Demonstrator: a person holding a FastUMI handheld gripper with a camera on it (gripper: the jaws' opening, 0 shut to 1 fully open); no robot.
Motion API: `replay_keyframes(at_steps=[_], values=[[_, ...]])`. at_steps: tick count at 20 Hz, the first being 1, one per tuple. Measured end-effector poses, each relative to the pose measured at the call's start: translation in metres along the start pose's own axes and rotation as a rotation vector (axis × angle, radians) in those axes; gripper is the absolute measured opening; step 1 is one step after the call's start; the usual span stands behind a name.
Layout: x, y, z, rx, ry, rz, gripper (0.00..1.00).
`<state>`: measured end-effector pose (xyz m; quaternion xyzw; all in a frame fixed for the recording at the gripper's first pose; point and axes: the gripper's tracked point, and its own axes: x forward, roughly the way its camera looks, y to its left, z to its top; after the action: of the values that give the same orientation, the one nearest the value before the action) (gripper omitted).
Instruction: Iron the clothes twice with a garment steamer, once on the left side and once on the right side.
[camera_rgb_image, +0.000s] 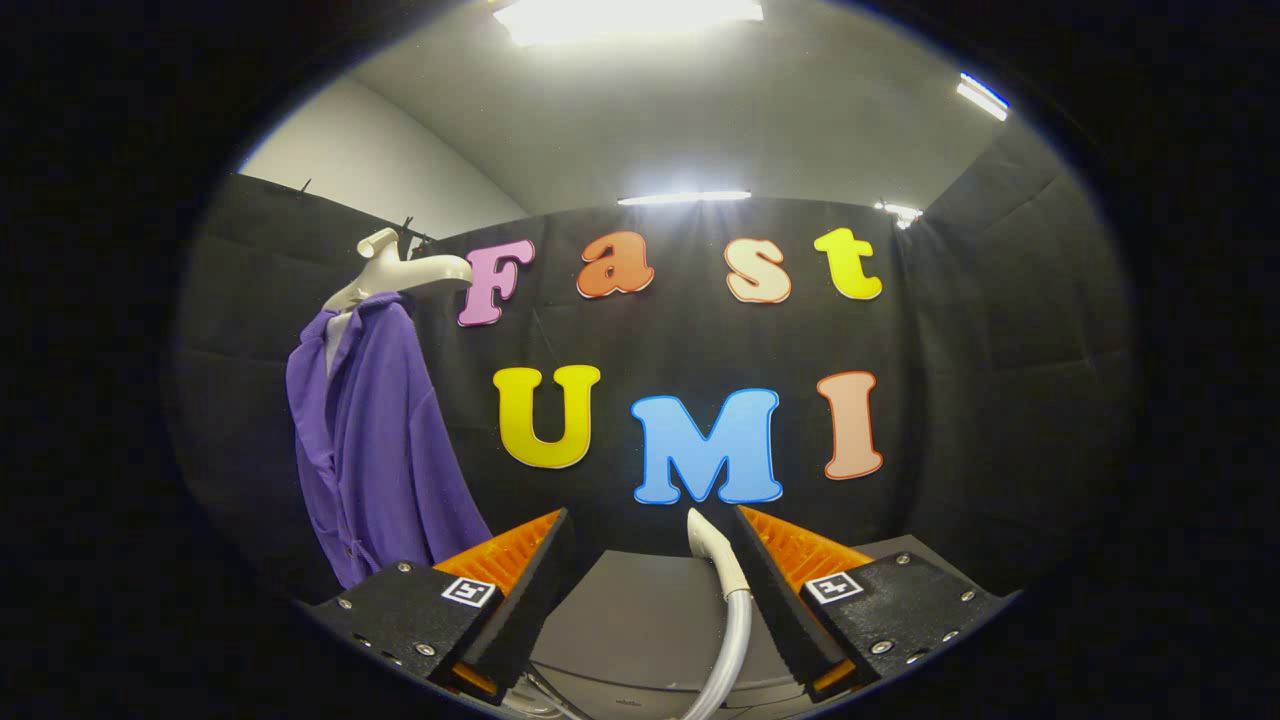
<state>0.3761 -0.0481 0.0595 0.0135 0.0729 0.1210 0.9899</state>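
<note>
Hanging left — one purple shirt (375, 440); gripper (650, 560) apparently open, one steamer hose (728, 610) between.

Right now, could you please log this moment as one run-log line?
hand-held gripper: open, empty | steamer head: by one finger, ungrasped | purple garment: hanging on hanger, beyond fingers | ironing: not begun

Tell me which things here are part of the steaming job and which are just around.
For the job:
- purple shirt on its white hanger
- steamer head and its hose, between the fingers
- gripper, fingers open

Just around:
- grey table
- ceiling lights
</note>
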Motion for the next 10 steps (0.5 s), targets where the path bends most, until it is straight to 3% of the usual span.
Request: replay_keyframes(at_steps=[10], values=[[0.112,-0.055,-0.061,0.209,0.225,0.032,0.95]])
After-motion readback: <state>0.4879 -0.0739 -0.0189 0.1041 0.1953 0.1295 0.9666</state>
